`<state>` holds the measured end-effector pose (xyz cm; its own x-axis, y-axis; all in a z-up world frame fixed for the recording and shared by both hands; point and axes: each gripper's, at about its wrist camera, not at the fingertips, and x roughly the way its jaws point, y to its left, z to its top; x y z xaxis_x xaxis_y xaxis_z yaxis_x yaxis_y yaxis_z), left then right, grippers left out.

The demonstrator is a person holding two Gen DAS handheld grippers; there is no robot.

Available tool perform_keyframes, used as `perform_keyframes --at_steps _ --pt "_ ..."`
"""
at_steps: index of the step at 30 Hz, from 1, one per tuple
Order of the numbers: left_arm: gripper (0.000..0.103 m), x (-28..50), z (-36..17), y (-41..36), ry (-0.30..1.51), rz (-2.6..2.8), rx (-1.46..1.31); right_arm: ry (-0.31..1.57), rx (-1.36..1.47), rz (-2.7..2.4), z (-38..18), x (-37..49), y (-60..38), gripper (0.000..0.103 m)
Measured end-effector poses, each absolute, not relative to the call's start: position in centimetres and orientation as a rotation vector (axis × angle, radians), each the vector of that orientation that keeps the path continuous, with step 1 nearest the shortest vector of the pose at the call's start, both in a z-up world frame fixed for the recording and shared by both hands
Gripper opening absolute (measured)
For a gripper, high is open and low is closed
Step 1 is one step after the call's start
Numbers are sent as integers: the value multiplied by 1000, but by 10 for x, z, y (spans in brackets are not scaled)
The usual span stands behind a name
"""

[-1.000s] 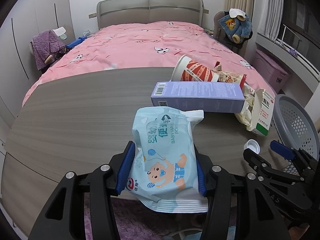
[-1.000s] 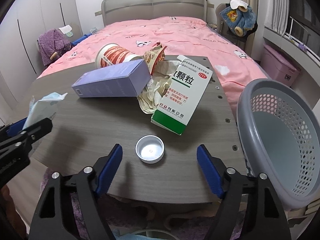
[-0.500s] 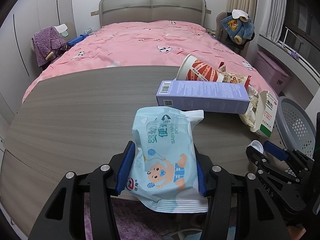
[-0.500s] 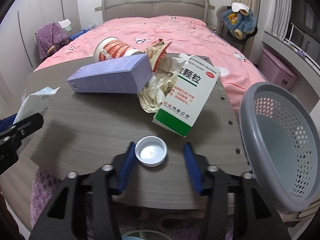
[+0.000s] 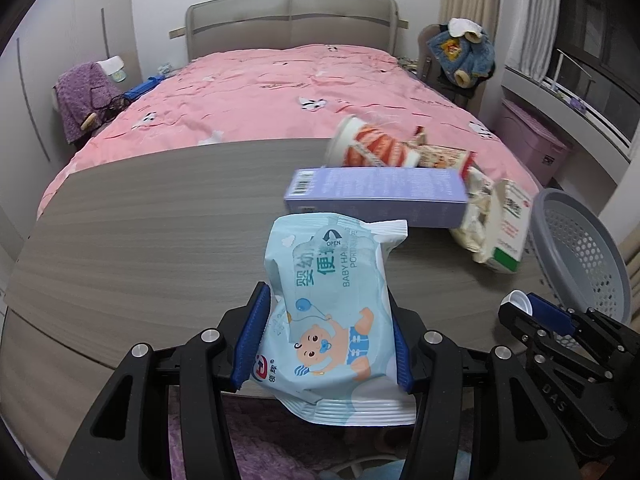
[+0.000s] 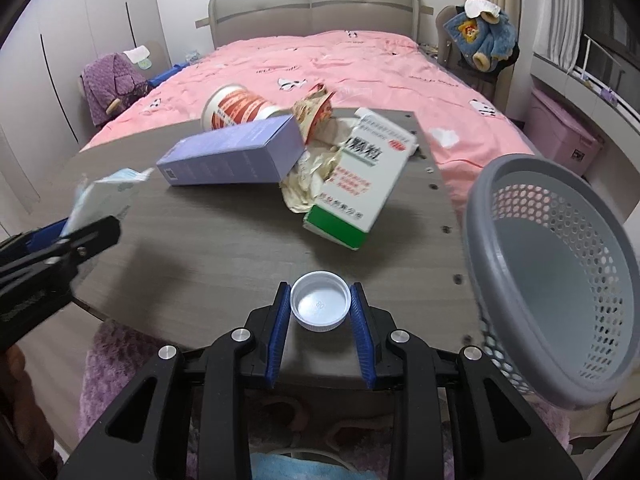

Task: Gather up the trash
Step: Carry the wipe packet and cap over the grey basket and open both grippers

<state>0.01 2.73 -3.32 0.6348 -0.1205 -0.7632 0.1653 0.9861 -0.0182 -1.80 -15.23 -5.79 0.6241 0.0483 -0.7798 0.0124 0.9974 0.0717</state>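
Left hand-held gripper [image 5: 326, 340] clamped shut, right hand-held gripper [image 6: 319, 312] apparently closed too — both level

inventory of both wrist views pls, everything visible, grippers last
wipes pack: 1, light blue, held in left gripper at table's near edge
bottle cap: 1, white, between right gripper's pads, near edge
purple box: 1, lying mid-table
paper cup: 1, red and white, on its side behind purple box
snack wrapper: 1, beige-red, beside cup
crumpled paper: 1 wad, cream, under the boxes
medicine box: 1, white and green, leaning on paper
basket: 1, grey, off table's right edge
table: 1, grey wood
bed: 1, pink cover, behind table
left gripper: shut on wipes pack
right gripper: shut on bottle cap
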Motion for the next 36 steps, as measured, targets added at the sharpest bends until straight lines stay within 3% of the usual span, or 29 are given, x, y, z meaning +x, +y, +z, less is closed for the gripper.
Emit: perform_keyframes --at_steps 13,22,36 --pt "52 -9 -6 -92 803 -422 139 838 175 -197 -26 -62 -257 30" --pt "52 -10 -18 -190 831 -599 226 831 248 -322 -30 -77 -333 30" --pt "52 8 -37 -242 886 -665 300 855 319 -318 -43 -66 -370 30"
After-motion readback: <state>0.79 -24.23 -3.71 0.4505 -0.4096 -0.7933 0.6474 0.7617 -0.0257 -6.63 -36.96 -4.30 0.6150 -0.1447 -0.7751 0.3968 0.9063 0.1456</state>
